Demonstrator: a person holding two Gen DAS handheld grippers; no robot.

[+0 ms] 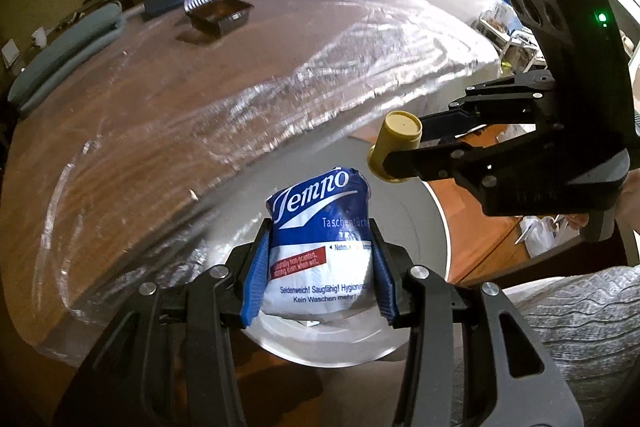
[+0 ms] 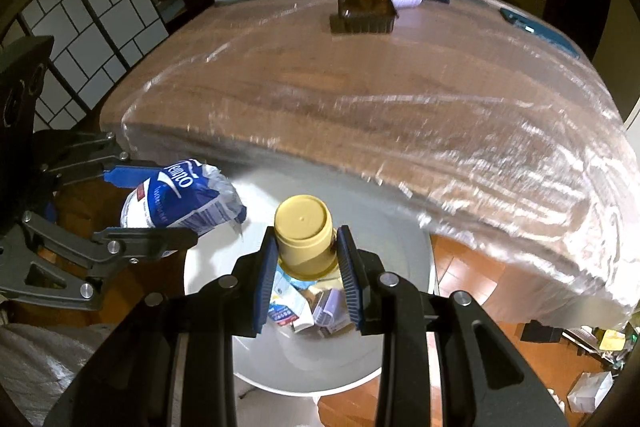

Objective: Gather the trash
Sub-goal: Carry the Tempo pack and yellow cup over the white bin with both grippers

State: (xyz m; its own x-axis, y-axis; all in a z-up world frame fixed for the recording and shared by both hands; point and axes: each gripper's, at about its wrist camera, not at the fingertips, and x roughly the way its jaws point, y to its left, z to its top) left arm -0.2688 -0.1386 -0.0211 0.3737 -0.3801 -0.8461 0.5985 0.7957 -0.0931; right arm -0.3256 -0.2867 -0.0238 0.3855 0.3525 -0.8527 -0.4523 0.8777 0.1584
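Tissue pack (image 1: 320, 251) and cup (image 2: 305, 233) gripped over bin (image 2: 400, 227)

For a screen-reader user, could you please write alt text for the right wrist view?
The right gripper holds a small yellow cup above a white trash bin with discarded packaging inside. Beside it, the left gripper holds a blue tissue pack at the edge of the plastic-covered wooden table.

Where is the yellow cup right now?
The yellow cup is clamped in the right claw above the white bin, beside the table edge.
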